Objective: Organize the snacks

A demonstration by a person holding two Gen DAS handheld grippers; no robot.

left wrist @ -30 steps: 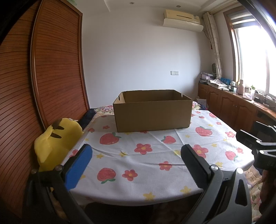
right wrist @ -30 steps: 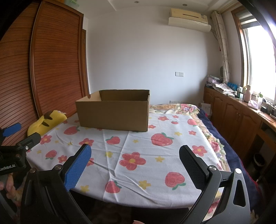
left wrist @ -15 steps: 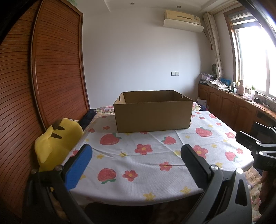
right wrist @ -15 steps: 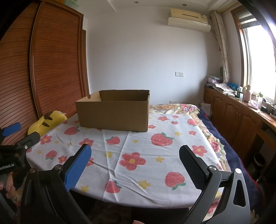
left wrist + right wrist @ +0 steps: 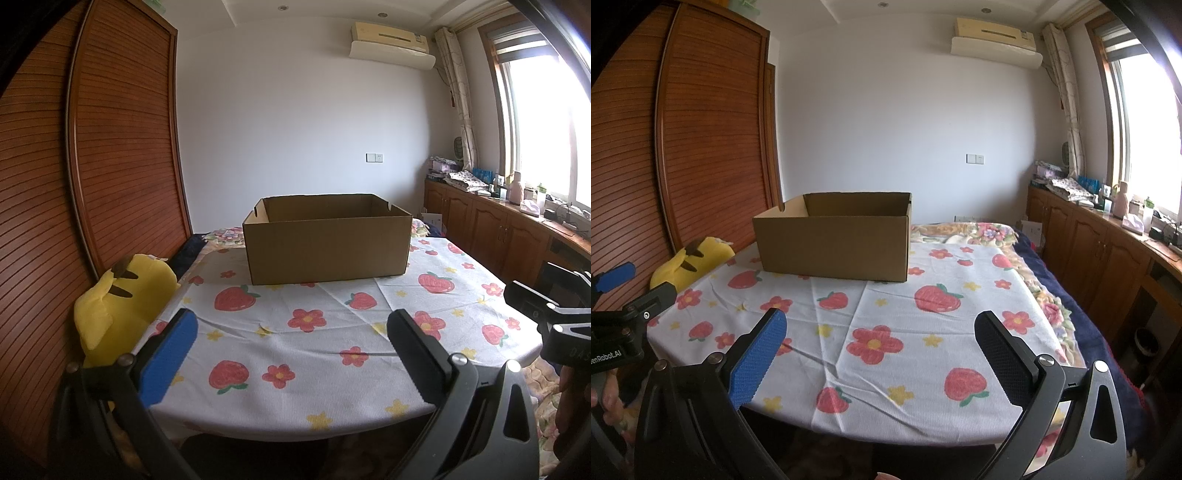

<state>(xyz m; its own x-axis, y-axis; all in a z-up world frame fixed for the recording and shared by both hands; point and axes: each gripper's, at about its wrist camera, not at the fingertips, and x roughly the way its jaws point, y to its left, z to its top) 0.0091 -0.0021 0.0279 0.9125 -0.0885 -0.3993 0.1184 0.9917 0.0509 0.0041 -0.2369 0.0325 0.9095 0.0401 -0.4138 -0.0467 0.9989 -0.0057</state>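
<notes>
An open cardboard box (image 5: 328, 243) stands at the far side of the table; it also shows in the right wrist view (image 5: 834, 236). Its inside floor is hidden from both views. No snacks are visible. My left gripper (image 5: 291, 325) is open and empty, held above the table's near edge. My right gripper (image 5: 881, 328) is open and empty, also above the near edge, to the right of the left one. The right gripper shows at the right edge of the left wrist view (image 5: 554, 314); the left gripper shows at the left edge of the right wrist view (image 5: 620, 291).
The table wears a white cloth with strawberries and flowers (image 5: 317, 343). A yellow plush toy (image 5: 118, 302) sits at the table's left edge, against a wooden wardrobe (image 5: 92, 166). A bed (image 5: 1052, 288) and wooden cabinets (image 5: 1108, 251) lie to the right.
Almost nothing has changed. The left wrist view has drifted very slightly, and both grippers stay open.
</notes>
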